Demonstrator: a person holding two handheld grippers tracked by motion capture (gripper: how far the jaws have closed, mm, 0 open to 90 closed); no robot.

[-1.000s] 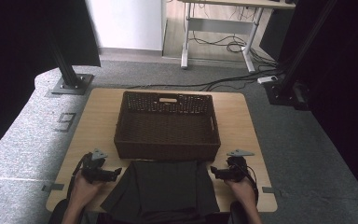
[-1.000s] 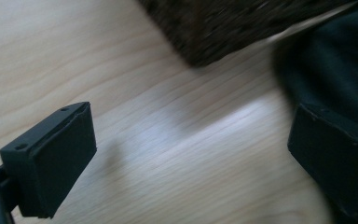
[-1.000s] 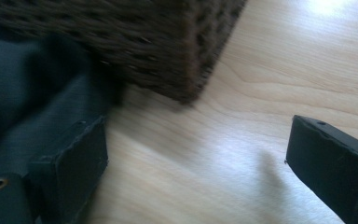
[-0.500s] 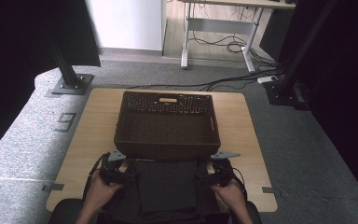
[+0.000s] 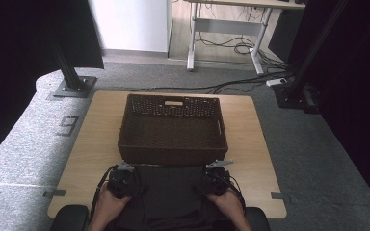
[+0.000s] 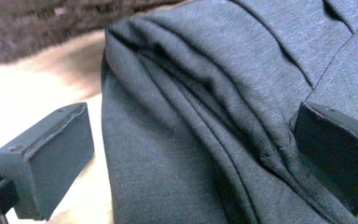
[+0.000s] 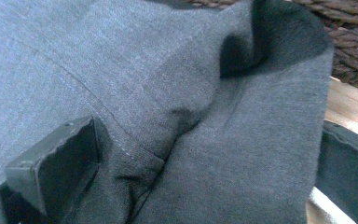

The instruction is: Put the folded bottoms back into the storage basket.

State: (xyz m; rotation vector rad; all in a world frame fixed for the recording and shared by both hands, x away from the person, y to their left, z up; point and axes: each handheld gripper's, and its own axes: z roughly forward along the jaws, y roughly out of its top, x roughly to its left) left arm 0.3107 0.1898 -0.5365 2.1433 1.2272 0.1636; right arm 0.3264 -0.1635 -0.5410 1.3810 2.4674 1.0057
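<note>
Wooden table (image 5: 96,139) carries a dark woven wicker basket (image 5: 173,130) at its middle and a folded dark grey cloth (image 5: 171,190) at the near edge. Left gripper (image 5: 125,180) and right gripper (image 5: 214,180) both stand wide open, the cloth's edge between the jaws, not clamped.

Lab: black rig posts (image 5: 67,67), cabled desk (image 5: 226,24)

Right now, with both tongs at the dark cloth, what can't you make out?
- Dark cloth: its near end, high view, cut off by the bottom edge and the hands.
- Left tongs: whether the pads pinch, left gripper view, folds cover one pad.
- Basket: its contents, too dark in the high view.
</note>
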